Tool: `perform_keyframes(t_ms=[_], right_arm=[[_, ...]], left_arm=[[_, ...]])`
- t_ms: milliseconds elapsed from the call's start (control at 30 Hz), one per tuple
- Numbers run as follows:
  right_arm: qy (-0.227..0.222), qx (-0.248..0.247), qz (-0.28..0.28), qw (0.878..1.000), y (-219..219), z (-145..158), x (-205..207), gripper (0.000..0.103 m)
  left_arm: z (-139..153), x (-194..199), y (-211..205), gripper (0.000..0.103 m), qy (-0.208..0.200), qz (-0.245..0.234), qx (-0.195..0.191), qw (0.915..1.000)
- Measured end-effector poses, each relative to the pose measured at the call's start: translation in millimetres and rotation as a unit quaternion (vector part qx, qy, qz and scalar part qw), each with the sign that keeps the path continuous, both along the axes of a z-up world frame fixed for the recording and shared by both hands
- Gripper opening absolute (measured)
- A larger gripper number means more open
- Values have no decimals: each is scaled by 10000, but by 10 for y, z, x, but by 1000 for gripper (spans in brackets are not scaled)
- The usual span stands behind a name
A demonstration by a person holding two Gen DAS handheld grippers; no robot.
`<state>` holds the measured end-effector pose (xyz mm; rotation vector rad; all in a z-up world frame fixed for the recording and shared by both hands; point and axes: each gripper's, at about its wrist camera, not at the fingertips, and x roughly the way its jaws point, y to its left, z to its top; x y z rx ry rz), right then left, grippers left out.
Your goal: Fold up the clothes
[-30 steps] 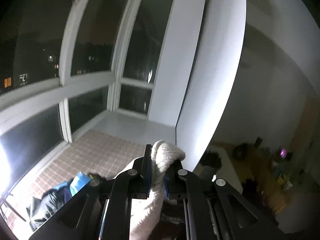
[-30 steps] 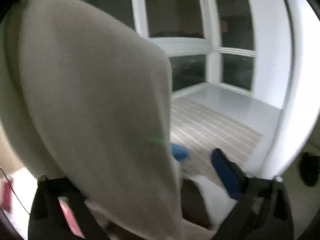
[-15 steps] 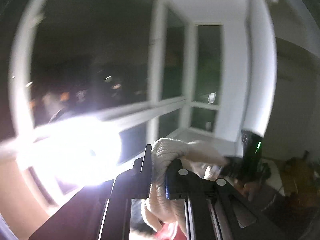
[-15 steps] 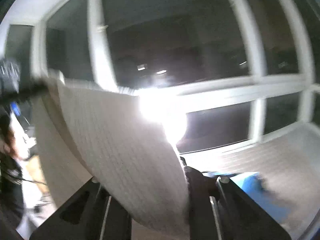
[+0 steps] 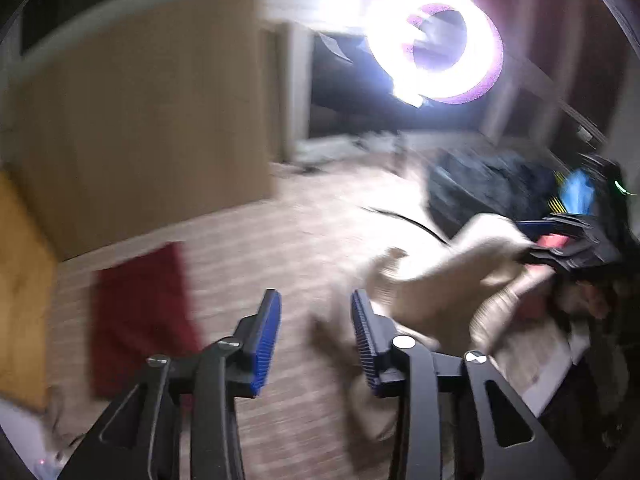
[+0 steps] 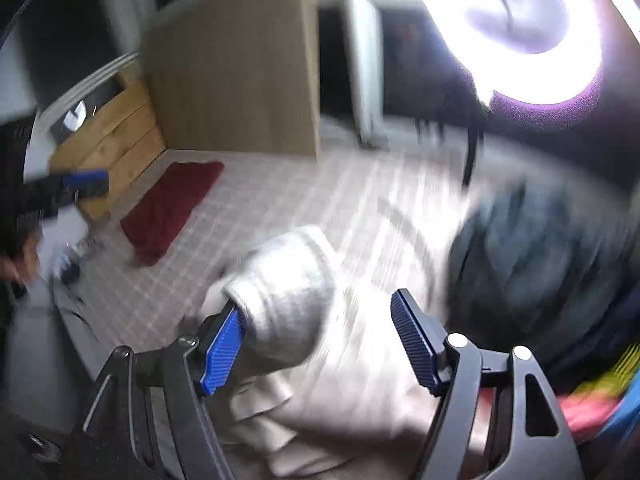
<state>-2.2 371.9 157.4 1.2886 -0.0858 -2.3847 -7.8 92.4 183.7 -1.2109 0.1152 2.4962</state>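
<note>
The left gripper is opening, its blue pads apart with only checked floor covering between them. The right gripper is also opening; the cream knit garment bunches between its pads, against the left pad and clear of the right, spilling onto the floor. Farther out lie a folded red cloth, a dark clothes pile and a glaring ring light.
</note>
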Motion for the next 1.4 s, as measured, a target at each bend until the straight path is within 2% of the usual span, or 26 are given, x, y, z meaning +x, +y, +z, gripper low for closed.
perform_keyframes(t_ms=[100,133,267,333,400,467,500,533,600,667,733,800,867,933,1000,1067,1200,1333,1400], right_arm=[[-267,-730,-449,9960,143,-157,179,67],[-262,-752,-536,9954,185,-161,233,61],[-110,-604,-865,9944,328,-9,371,61],[-29,-566,-1130,9920,485,41,418,65],[-47,-522,-1414,9886,624,19,478,67],[-93,-475,-1687,9845,755,-19,524,67],[-156,-455,-1790,9827,800,-64,529,67],[-211,-445,-1874,9811,837,-111,541,67],[-296,-428,-1995,9785,890,-186,566,67],[-326,-365,-1964,9793,881,-227,573,67],[-344,-260,-1892,9810,844,-283,559,67],[-383,-198,-1760,9835,774,-345,508,67],[-450,-141,-1616,9857,675,-431,429,67],[-530,-65,-1445,9881,535,-523,324,67],[-620,18,-1269,9900,360,-615,214,67],[-681,79,-1081,9918,179,-684,120,67],[-583,80,-542,9968,-273,-630,54,67],[-486,6,96,9988,-829,-529,59,67],[-515,-143,387,9978,-1117,-496,80,67]], left_arm=[[-295,-130,551,43,-233,-841,87,9961],[-392,-159,776,44,-274,-1108,44,9935],[-673,-259,1447,48,-401,-1771,-322,9828],[-813,-314,1714,63,-404,-1923,-513,9792],[-1001,-379,1892,70,-526,-2068,-695,9745],[-1189,-441,2054,66,-657,-2210,-872,9691],[-1288,-454,2045,43,-783,-2266,-942,9663],[-1369,-470,2019,21,-909,-2305,-951,9641],[-1334,-542,1779,18,-1151,-2167,-337,9688],[-1159,-575,1353,17,-1083,-1719,59,9791],[-999,-498,788,17,-946,-1119,222,9890],[-850,-414,218,17,-818,-503,365,9947],[-829,-241,-393,17,-841,231,293,9958],[-845,-19,-881,18,-925,821,241,9920],[-914,168,-1192,18,-1079,1154,279,9870],[-956,334,-1330,18,-1172,1252,391,9844],[-995,557,-1306,18,-1196,1071,920,9827],[-1016,779,-1138,18,-1247,849,1191,9814],[-1022,863,-985,18,-1160,738,1207,9831]])
